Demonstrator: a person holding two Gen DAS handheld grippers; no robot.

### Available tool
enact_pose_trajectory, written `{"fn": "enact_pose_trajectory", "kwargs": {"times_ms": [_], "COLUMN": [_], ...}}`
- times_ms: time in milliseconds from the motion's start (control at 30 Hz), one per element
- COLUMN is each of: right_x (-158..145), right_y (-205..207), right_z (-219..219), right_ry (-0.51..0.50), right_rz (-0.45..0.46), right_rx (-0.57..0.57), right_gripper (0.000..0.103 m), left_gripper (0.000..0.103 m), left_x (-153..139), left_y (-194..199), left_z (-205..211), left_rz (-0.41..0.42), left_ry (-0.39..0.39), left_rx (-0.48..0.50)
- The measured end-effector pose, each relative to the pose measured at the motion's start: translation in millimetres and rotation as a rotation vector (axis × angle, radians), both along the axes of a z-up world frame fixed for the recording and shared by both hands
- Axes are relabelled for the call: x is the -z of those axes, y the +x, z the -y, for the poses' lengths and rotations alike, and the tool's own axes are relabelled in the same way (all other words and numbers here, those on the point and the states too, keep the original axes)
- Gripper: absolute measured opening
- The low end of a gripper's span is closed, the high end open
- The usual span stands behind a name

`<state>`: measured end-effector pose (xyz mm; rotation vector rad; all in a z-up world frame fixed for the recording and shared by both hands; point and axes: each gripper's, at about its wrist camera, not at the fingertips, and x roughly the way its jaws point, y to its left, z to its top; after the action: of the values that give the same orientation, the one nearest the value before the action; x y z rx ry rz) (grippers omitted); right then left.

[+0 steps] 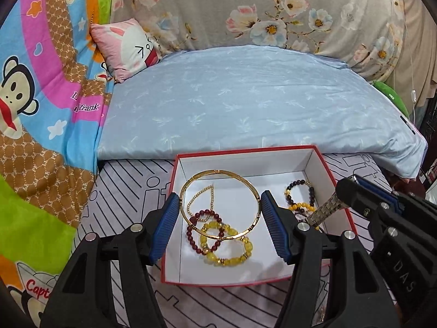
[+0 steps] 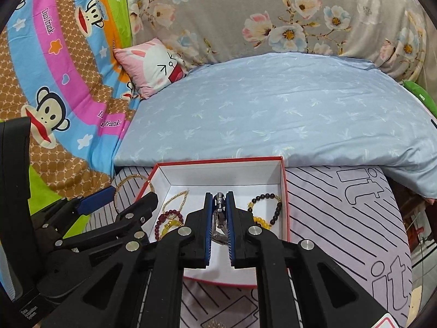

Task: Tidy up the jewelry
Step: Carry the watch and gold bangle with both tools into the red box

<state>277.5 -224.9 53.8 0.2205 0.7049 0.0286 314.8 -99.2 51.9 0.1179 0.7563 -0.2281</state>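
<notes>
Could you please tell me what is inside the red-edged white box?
Inside the red-edged white box: dark-red bead bracelet, yellow bead bracelet, thin gold bead chain, dark-and-yellow bead bracelet. The right gripper covers part of the floor.

You face a bed. Nearest you lies a grey sheet (image 1: 131,191) printed with black lines and letters. Behind it sits a pale blue folded quilt (image 1: 245,95), and behind that a grey floral duvet (image 1: 245,8) piled high. To your left spreads a bright cartoon-monkey blanket (image 1: 49,95), with a small pink rabbit pillow (image 1: 128,49) at its edge. Light is even, indoor.
</notes>
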Motion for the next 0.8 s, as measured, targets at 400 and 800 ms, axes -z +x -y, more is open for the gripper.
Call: {"fn": "enact_pose_trajectory", "kwargs": {"times_ms": [400, 800], "right_x": [28, 41], "right_y": [28, 34], "right_z": [1, -1], "right_ry": [0.005, -0.011], "right_rz": [-0.050, -0.075], "right_rx": [-0.001, 0.001], "right_gripper": [0.010, 0.010], "left_gripper": [0.059, 0.059], "left_x": [23, 39], "left_y": [29, 39], "left_z": [11, 12], "left_rz": [-0.038, -0.060], "left_ry": [0.006, 0.016], "left_rx": [-0.010, -0.021]}}
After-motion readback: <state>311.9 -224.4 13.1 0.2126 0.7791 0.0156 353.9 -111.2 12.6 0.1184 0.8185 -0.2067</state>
